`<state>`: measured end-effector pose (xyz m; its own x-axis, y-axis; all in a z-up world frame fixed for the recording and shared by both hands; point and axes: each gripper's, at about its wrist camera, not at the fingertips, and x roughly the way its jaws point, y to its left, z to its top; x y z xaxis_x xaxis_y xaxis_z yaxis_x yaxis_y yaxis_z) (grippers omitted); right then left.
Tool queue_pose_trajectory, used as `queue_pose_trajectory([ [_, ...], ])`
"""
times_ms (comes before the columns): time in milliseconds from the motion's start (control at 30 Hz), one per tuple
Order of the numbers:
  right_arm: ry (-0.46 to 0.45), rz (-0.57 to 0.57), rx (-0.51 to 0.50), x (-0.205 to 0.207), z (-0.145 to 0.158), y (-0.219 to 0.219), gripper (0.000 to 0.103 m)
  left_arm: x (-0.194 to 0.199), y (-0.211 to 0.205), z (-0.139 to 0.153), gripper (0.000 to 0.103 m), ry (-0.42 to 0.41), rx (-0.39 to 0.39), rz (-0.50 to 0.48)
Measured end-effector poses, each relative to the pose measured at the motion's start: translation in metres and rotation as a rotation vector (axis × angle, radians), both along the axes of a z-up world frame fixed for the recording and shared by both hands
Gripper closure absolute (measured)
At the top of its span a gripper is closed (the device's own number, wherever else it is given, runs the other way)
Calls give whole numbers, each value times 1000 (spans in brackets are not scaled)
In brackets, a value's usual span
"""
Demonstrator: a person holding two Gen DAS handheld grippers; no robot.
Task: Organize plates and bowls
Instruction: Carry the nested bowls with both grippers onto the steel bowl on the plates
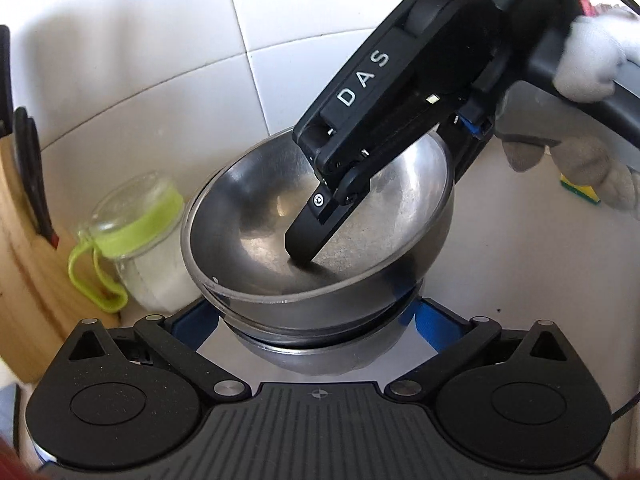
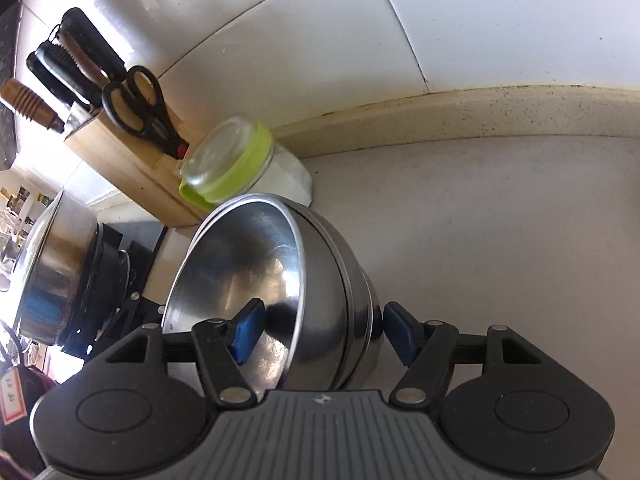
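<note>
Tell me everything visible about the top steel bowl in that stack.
The shiny stainless-steel top bowl is round, rolled-rimmed and empty, with a scuffed interior. It sits tilted, nested in a second steel bowl on the pale countertop. The right gripper straddles its wall, one blue-padded finger inside. A green-lidded glass jar stands just behind.

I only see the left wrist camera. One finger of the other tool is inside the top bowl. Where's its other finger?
Observer: Outside the stacked bowls. The right tool straddles their wall, and its jaws are wide apart.
Child: What's past the knife block?
Observer: A steel pot sitting on the stove.
</note>
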<state>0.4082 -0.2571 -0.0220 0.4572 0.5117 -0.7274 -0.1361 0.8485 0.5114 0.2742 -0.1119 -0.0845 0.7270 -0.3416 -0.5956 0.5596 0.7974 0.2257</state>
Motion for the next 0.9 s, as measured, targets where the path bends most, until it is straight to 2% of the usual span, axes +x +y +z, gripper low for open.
queue_pose_trajectory([
  [167,3,11,57,20,-10,-6,26,12,1,-11,0,-52,19,-42],
  [300,-20,-26,96,26,-16,-10,26,30,-8,-17,0,-46,61,-41],
  [400,-3,-34,126,28,-20,-14,27,44,-17,-22,0,-33,87,-23],
  [667,-19,-45,137,26,-20,-19,29,57,-33,-19,0,2,52,30],
  [700,-23,-43,139,24,-19,-19,29,68,-30,-20,0,-2,58,31],
  [900,-63,-20,152,13,-11,-17,29,55,-36,-11,0,-28,83,55],
])
